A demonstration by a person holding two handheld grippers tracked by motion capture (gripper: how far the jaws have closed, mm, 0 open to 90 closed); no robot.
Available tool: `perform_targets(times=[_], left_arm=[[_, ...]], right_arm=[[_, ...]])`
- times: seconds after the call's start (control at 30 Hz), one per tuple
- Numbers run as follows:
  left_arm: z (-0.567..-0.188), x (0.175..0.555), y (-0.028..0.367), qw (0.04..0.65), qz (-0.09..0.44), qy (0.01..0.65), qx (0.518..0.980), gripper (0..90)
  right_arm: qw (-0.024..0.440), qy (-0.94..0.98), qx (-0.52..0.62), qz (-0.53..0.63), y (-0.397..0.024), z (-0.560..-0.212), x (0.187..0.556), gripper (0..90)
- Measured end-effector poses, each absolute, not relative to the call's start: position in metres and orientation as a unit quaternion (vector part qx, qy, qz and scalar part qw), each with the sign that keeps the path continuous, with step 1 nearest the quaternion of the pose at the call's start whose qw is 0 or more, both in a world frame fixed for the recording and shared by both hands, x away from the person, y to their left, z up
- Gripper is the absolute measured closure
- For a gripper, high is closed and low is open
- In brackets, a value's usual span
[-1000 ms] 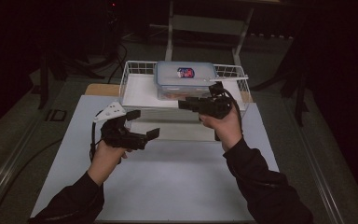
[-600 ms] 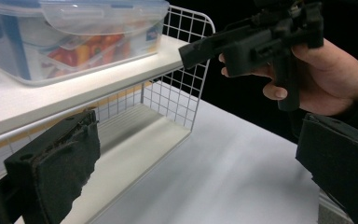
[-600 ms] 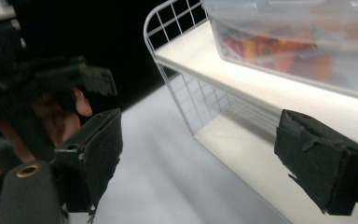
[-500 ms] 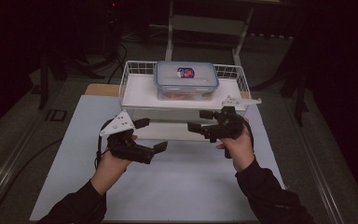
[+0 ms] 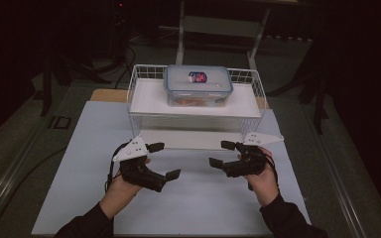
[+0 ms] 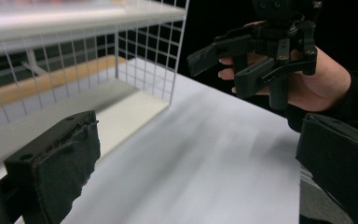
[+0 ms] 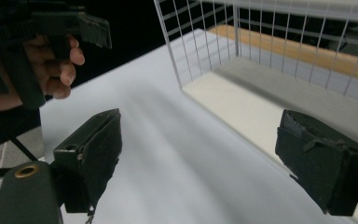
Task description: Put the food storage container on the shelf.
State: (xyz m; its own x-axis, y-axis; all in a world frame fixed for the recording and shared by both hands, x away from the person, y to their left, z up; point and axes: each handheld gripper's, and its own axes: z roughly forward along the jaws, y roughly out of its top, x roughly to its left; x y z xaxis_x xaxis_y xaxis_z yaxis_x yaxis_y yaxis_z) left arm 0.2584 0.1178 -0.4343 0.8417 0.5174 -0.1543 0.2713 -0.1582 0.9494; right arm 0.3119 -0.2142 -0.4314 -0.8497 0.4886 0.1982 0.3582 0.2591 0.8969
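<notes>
A clear lidded food container (image 5: 198, 85) stands on the top shelf of a white wire rack (image 5: 193, 111) at the back of the mat. My left gripper (image 5: 164, 160) hovers low over the mat in front of the rack's left half, jaws open and empty; its own view shows wide-apart pads (image 6: 58, 158) and the rack's lower shelf (image 6: 121, 109). My right gripper (image 5: 221, 153) hangs in front of the rack's right half, open and empty; its jaws have just been opening. In the left gripper view the right gripper (image 6: 235, 63) faces me; the left gripper (image 7: 51, 28) shows in the right gripper view.
A white mat (image 5: 193, 208) covers the table in front of the rack. A wooden board (image 5: 110, 95) lies behind the rack's left side. A metal stand (image 5: 223, 25) rises in the dark behind. The table's right edge (image 5: 327, 168) runs beside the mat.
Both hands have come down and back from the rack toward the person. The right gripper drew away from the container's front and spread its jaws. The container stayed in place.
</notes>
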Motion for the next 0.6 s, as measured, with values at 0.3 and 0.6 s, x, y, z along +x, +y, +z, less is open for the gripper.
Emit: perform_targets(times=[0.3,0.6], left_arm=[[-0.462,0.252,0.121,0.580,0.086,0.264,0.766,0.0],[-0.488,0.248,0.133,0.567,0.087,0.270,0.773,0.0]], right_arm=[[0.074,0.802,0.262,0.532,-0.230,-0.456,0.299,13.9],[0.078,0.802,0.288,0.517,-0.253,-0.479,0.288,13.8]])
